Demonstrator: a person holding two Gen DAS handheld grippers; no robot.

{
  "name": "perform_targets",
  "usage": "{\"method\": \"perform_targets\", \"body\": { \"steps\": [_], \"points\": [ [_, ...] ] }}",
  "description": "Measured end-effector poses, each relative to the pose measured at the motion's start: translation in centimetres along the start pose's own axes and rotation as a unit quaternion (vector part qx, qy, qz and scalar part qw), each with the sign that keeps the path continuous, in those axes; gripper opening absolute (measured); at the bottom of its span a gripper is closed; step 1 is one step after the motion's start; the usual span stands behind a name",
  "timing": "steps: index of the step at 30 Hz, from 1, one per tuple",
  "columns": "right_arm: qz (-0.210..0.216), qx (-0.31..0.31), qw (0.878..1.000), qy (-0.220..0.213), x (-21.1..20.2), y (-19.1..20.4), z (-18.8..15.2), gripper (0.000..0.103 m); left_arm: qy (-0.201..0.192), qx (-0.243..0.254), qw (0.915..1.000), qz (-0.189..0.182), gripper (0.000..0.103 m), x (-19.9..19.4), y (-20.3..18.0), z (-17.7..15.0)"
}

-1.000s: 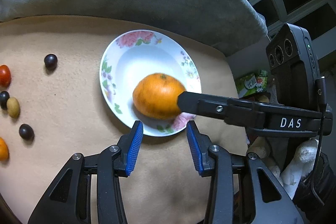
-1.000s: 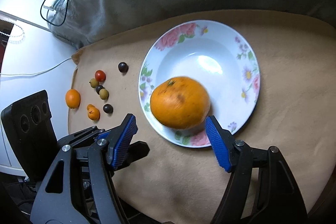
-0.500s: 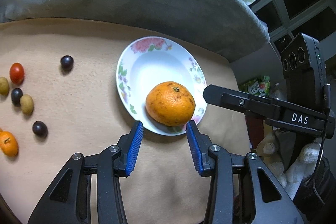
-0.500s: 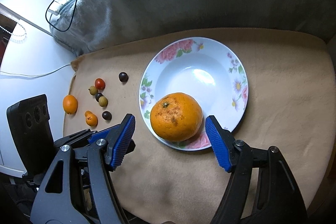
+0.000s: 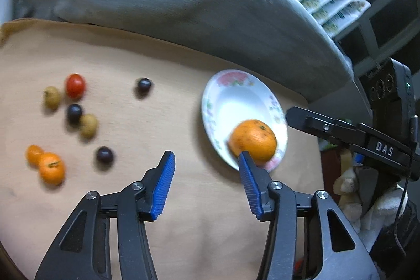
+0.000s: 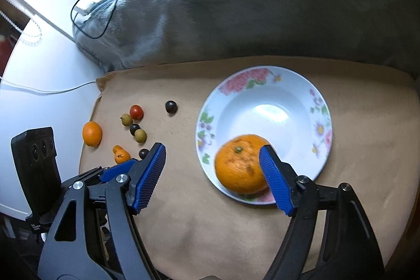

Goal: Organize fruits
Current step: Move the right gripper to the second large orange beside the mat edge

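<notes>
Large orange: your big round orange citrus fruit [image 6: 240, 164] has a dull, dark-speckled peel and a small green stem scar on top; it sits inside the white floral-rimmed ceramic plate [image 6: 302, 85], against the near rim.
Plate: it lies flat on the tan cloth mat [image 6: 210, 222], with the bowl's far half bare.
Your left gripper [image 5: 204, 183]: its blue ribbed pads have just been opening and now stand apart with nothing between them; it hangs over bare mat between the plate and the small fruits.
Your right gripper [image 6: 212, 175]: its jaws have also just spread wider and are released, empty; one blue pad [image 6: 273, 177] overlaps the orange in the right wrist view, but you can see no grip on it.
Small fruits: they lie scattered on the mat, well apart from the plate.
Count: one red cherry tomato [image 5: 75, 85], three dark round grapes [image 5: 143, 86], two yellow-green olive-like fruits [image 5: 51, 97], and three small orange citrus fruits [image 6: 92, 133] as the right wrist view shows them.
Surroundings: a grey plush blanket [image 6: 262, 4] bunches along the mat's far edge; a black cable [image 6: 89, 15] runs across its corner by the white tabletop [image 6: 47, 57].
In the way: nothing lies on the mat between the small fruits and the plate.
</notes>
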State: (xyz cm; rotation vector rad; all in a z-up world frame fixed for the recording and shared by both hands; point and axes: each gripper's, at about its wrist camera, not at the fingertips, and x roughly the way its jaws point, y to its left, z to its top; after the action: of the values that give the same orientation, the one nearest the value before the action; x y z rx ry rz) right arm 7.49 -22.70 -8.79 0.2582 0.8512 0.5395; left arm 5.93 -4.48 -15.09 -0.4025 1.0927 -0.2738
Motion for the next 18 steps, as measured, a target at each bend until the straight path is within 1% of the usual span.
{"method": "perform_targets", "body": {
  "steps": [5,9,14,15,16,18],
  "points": [
    [-0.002,-0.052,0.999,-0.011,0.5,2.9,0.4,0.077,-0.032,-0.012,0.9987,0.037,0.05,-1.8,2.2,-0.3],
    [0.01,-0.08,0.997,-0.014,1.4,5.3,0.8,0.077,-0.046,-0.027,0.9968,0.06,0.05,-3.2,4.4,-0.7],
    [0.018,-0.126,0.992,-0.009,3.0,8.7,1.2,0.077,-0.061,-0.054,0.99,0.115,0.05,-4.8,7.6,-0.8],
    [0.018,-0.138,0.99,-0.006,3.6,9.6,1.3,0.077,-0.065,-0.063,0.9872,0.131,0.05,-5.4,8.6,-1.0],
    [0.019,-0.146,0.989,-0.002,4.0,10.2,1.3,0.077,-0.067,-0.067,0.9857,0.139,0.05,-5.6,9.0,-0.9],
    [0.02,-0.163,0.986,0.005,4.9,11.6,1.3,0.077,-0.077,-0.082,0.9795,0.167,0.05,-6.5,10.7,-1.2]
  ]
}}
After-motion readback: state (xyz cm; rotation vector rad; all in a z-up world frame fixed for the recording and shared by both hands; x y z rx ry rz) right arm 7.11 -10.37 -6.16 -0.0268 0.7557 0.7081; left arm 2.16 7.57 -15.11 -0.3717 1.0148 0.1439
